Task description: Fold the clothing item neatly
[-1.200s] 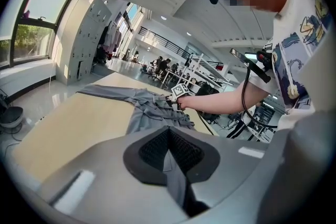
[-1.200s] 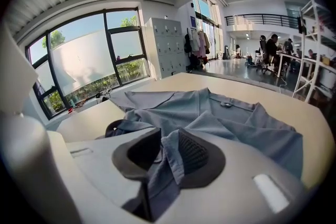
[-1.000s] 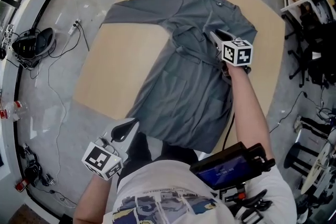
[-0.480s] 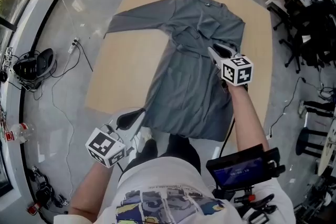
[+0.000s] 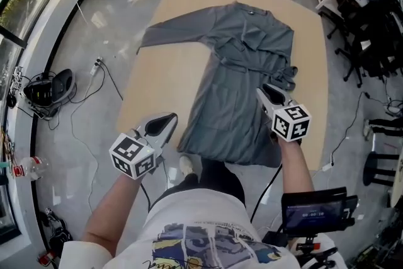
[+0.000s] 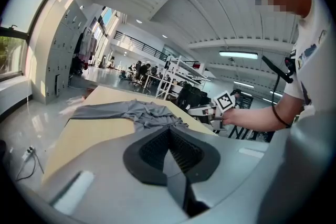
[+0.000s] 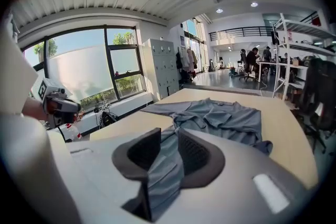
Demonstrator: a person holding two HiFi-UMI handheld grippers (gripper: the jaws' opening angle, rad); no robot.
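Grey shirt [image 5: 242, 66]: lies lengthwise on the tan table [image 5: 164, 72], with the collar [image 5: 249, 7] at the far end. One sleeve [image 5: 176, 34] stretches out to the left, and the hem [image 5: 233, 154] droops over the near edge.
Right gripper [image 5: 267, 94]: pinches a strip of the shirt's cloth between its pads, over the right side of the body.
Left gripper [image 5: 165, 124]: jaws pressed together on nothing, off the table's near left corner, apart from the shirt.
Slip risk: the pinch seems to hold only a narrow strip, so a quick pull could let the cloth slide out.
Skew risk: with only one gripper on the cloth, the far part may drag and twist, leaving a crooked fold line.
Wrinkle risk: a lump [image 5: 286, 75] of cloth sits by the right edge, and folding over it would trap creases.
Edge risk: the overhanging hem could drag more of the shirt off the table.
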